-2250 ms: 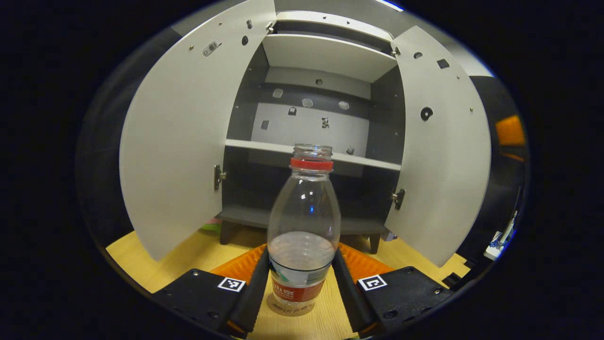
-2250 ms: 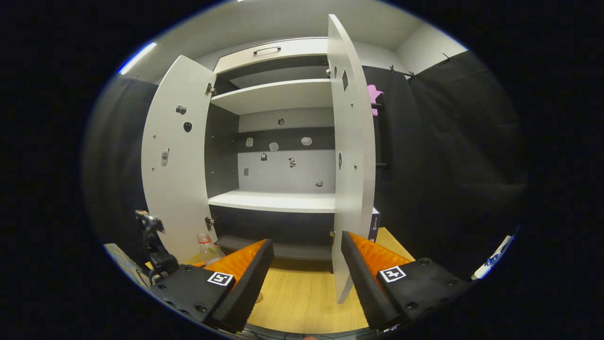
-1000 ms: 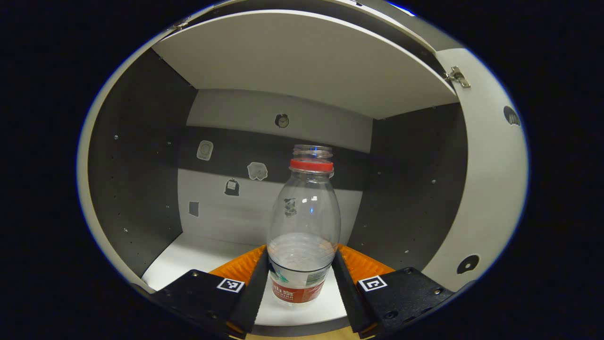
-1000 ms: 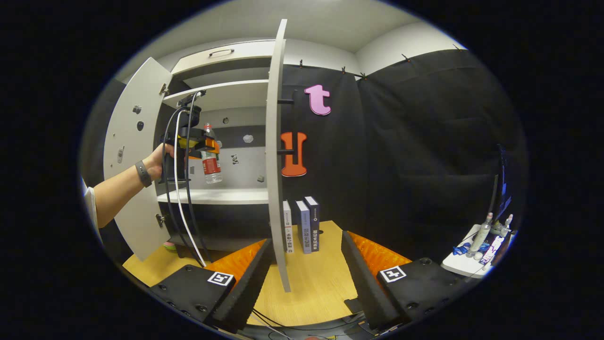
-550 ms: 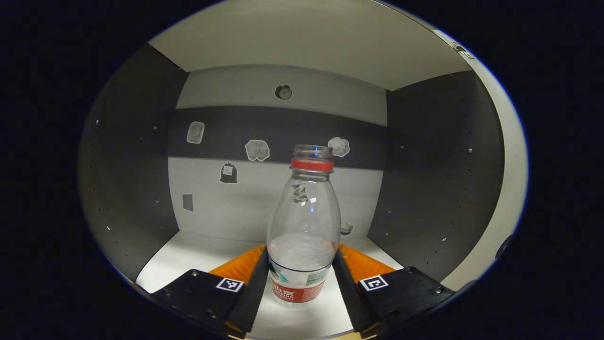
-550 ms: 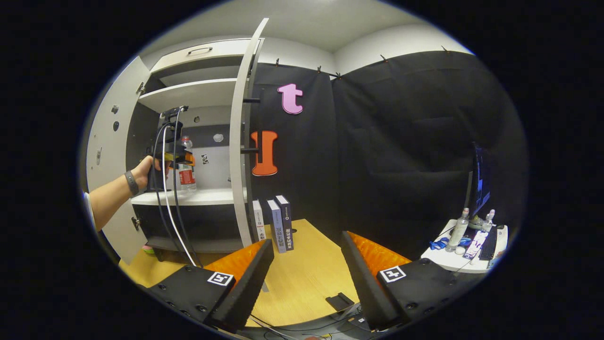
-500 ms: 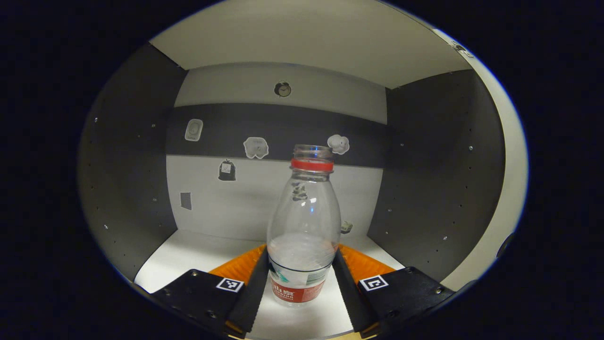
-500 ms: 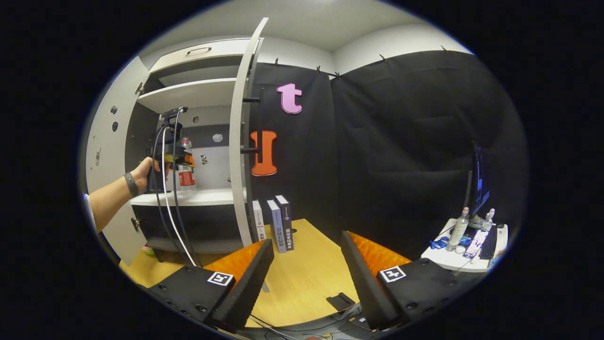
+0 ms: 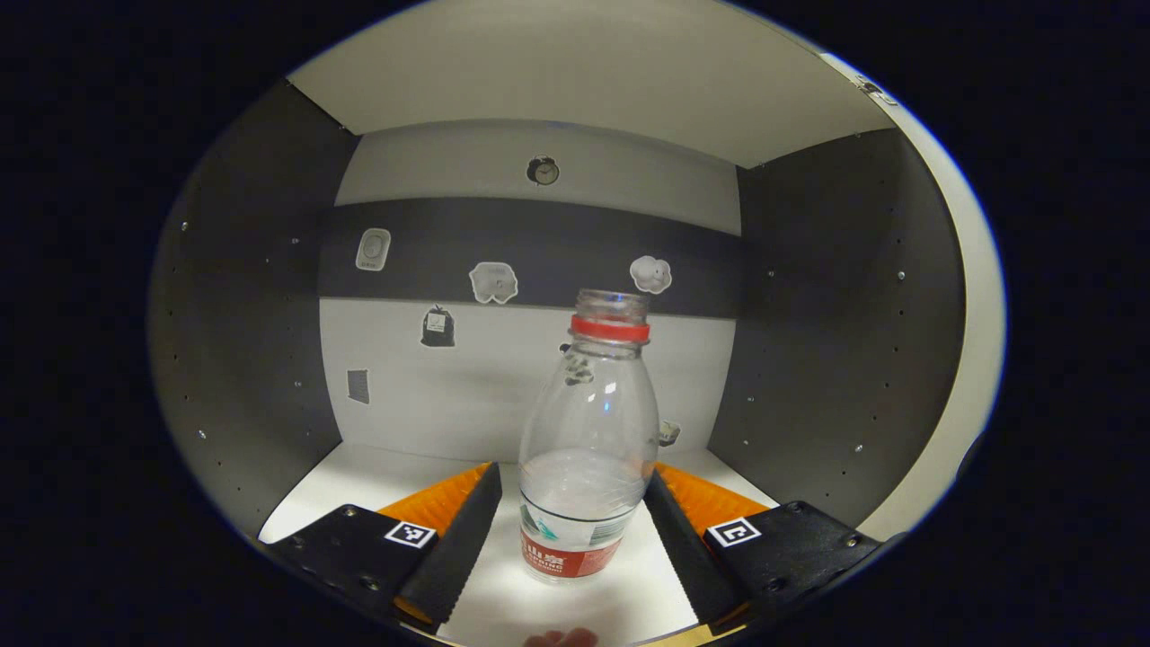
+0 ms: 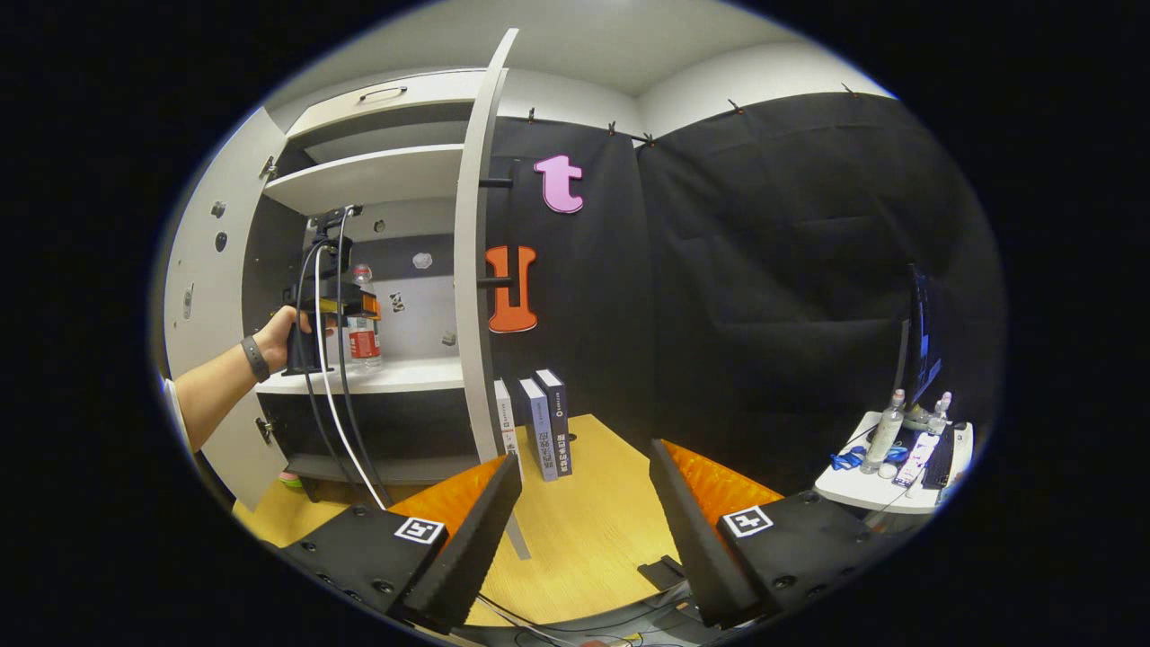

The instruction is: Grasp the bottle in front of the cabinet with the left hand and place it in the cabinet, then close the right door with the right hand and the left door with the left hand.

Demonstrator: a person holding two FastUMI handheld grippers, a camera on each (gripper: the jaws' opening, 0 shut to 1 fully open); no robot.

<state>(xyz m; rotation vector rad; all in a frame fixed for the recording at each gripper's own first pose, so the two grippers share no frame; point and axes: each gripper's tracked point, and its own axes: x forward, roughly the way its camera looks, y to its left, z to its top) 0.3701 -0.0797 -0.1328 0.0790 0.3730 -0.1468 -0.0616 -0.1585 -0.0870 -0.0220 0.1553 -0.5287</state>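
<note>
The bottle [image 9: 588, 449] stands on the cabinet's middle shelf [image 9: 359, 476], its long axis upright with a slight lean toward one o'clock, open neck and red ring at twelve o'clock, base down on the white board. It is clear, with a red label low on the body; whether it holds any liquid I cannot tell. The left gripper [image 9: 566, 530] has its jaws parted around the bottle: a gap shows at nine o'clock of the body, while the finger at three o'clock lies just beside it. Small stickers dot the cabinet's back wall [image 9: 503, 377].

In the right gripper view the bottle [image 10: 362, 310] sits at ten o'clock, inside the cabinet, with a hand [image 10: 283, 332] holding the left gripper. The right door [image 10: 476, 270] stands open, edge-on. The right gripper [image 10: 584, 530] hangs with jaws wide apart over the wooden floor [image 10: 584, 530], holding nothing. Three books [image 10: 539, 427] stand beside the door.
</note>
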